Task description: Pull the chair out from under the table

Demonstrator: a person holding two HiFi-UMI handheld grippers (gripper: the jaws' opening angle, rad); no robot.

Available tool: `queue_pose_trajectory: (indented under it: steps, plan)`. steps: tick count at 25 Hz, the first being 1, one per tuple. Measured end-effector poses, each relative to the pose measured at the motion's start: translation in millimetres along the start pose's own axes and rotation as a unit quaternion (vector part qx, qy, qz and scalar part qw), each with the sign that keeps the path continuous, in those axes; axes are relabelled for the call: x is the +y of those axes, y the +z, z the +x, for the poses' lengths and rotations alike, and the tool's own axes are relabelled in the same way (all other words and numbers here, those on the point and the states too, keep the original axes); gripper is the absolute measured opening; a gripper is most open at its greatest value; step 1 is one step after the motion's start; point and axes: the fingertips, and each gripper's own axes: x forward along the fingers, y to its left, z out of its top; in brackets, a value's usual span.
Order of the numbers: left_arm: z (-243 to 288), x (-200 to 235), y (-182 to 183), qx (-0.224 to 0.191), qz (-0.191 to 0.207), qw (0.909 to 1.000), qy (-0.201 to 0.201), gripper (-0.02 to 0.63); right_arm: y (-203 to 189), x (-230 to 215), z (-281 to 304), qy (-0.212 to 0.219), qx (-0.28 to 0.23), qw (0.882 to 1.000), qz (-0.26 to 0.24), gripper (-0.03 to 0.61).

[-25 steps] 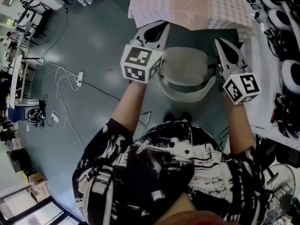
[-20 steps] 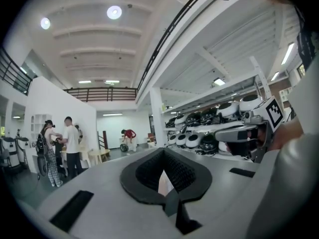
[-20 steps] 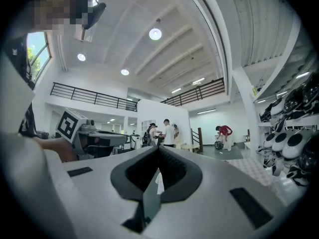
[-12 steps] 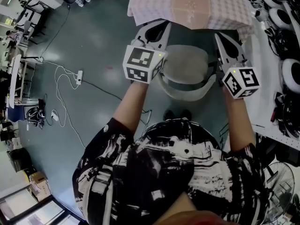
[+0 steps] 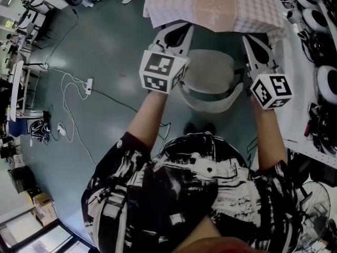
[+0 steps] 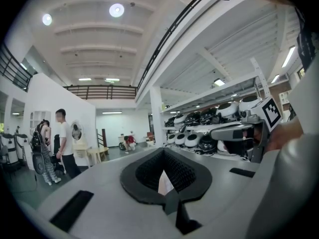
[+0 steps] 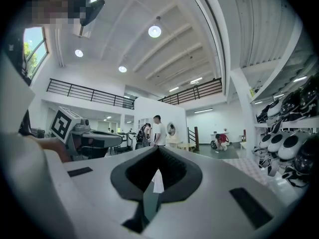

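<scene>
A chair with a round grey seat [image 5: 208, 73] and a curved backrest [image 5: 206, 100] stands partly under the table with the checked cloth [image 5: 216, 4]. My left gripper [image 5: 176, 33] lies along the chair's left side, pointing toward the table. On the other side of the seat, my right gripper [image 5: 251, 45] points the same way. Both are held level. In the left gripper view the left gripper [image 6: 167, 188] is shut with nothing between its pads. The right gripper [image 7: 155, 183] looks shut the same way in its own view. Neither gripper view shows the chair.
Shelving with several white helmet-like shells [image 5: 321, 25] runs close along the right. A power strip [image 5: 88, 88] and white cables lie on the floor at left. A fan [image 5: 316, 215] stands at bottom right. People [image 6: 62, 143] stand far off in the hall.
The right gripper has crept slightly toward the table. The left gripper and the chair have stayed where they were.
</scene>
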Motion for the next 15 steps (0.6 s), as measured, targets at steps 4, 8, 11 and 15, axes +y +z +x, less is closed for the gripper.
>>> queue_pose_trajectory:
  steps: [4, 8, 11, 15]
  plan:
    - [-0.5, -1.1, -1.9, 0.001, -0.001, 1.0000, 0.001, 0.000, -1.1, 0.5, -1.4, 0.001, 0.000, 1.000, 0.000, -0.002]
    - [-2.3, -0.8, -1.2, 0.002, -0.001, 1.0000, 0.000, 0.000, 1.0, 2.5, -1.2, 0.001, 0.000, 1.000, -0.002, -0.002]
    - [-5.5, 1.1, 0.6, 0.001, -0.001, 1.0000, 0.000, 0.000, 3.9, 6.4, -0.3, 0.001, -0.001, 1.000, -0.003, -0.003]
    - [-6.2, 2.7, -0.1, 0.001, -0.001, 1.0000, -0.001, 0.000, 4.2, 8.9, 1.0, 0.002, -0.001, 1.000, -0.004, -0.002]
